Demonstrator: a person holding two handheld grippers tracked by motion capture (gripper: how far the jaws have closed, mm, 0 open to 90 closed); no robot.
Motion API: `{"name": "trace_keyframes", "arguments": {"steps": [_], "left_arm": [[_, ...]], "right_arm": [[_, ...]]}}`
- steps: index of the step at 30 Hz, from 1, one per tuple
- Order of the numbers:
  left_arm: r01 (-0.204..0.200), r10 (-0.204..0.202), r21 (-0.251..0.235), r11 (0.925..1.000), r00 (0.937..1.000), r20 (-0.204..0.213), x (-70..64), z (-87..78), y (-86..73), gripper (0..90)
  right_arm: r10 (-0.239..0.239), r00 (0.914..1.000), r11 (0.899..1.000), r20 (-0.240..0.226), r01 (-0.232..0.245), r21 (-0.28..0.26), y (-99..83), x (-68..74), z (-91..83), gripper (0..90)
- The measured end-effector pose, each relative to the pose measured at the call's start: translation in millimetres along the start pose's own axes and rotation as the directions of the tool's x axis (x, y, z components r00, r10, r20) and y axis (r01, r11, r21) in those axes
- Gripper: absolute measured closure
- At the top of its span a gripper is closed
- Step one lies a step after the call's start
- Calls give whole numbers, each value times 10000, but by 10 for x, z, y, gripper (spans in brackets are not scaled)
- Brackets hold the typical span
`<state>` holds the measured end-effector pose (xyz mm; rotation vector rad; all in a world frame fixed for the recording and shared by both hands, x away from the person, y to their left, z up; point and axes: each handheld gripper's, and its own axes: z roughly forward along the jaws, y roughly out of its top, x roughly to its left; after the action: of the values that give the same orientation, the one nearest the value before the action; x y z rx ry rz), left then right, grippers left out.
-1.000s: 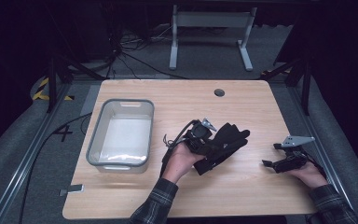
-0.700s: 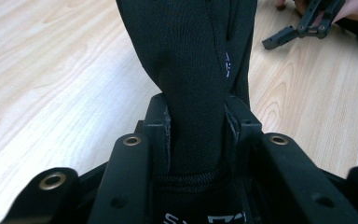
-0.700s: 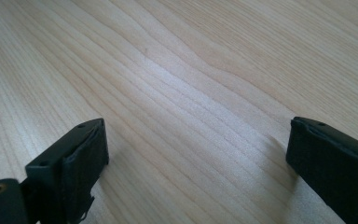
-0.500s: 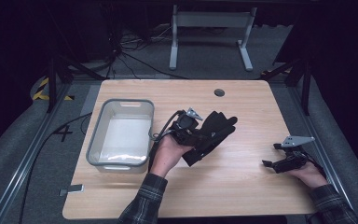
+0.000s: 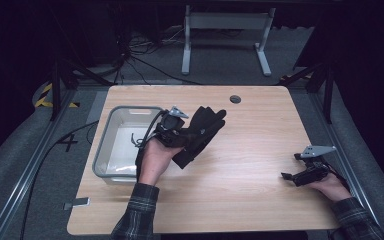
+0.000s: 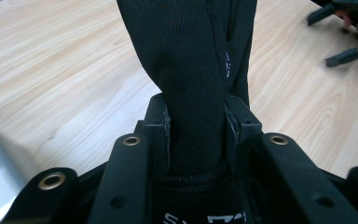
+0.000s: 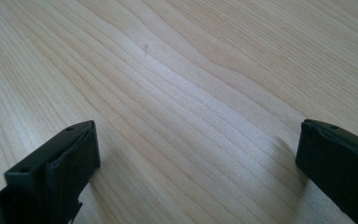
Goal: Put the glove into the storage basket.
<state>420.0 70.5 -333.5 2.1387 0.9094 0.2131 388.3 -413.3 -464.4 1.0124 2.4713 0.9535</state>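
"4" on floor (image 5: 68, 142) left of table (image 5: 260, 200)

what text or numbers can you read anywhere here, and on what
"4": white figure on the grey floor, left of the table.
White letters on the glove's cuff, at the bottom edge of the left gripper view: cut off, unreadable.
Small white print on the glove's side: too small to read.
Nothing legible on the bin or the right tongs.

glove cuff (image 6: 193, 196) cut off (bottom edge)
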Motion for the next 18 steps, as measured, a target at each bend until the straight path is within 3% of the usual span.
{"name": "trace_keyframes", "arguments": {"steps": [9,18], "left_arm": [[522,-541,-285,9982,9962,-687,206,-243,-131,675],[930,-989,-492,9944,9860,-1342,395,-507,-287,675]], "right_arm": [[2,10000,10000,-3,-2,-1,0,0,0,2],[0,10000,10000,-6,0,0,0,0,0,3]]}}
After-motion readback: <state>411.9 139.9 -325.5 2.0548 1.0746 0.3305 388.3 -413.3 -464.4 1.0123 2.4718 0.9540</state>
